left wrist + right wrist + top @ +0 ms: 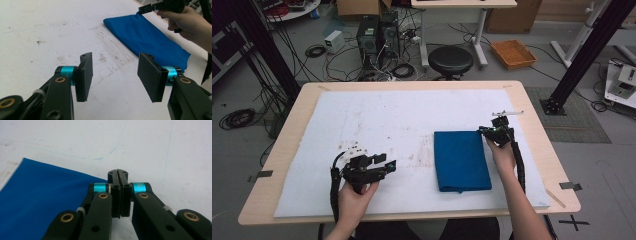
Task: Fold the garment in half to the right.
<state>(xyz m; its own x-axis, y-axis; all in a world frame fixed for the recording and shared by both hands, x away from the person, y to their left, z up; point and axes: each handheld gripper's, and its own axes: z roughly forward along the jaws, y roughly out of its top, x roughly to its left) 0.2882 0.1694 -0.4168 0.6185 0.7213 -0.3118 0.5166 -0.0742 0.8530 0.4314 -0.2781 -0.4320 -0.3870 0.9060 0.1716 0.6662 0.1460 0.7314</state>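
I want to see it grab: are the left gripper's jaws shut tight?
No, the left gripper has a wide gap between its pads.

Even, bright overhead light; soft shadows; no glare; slight blur throughout.
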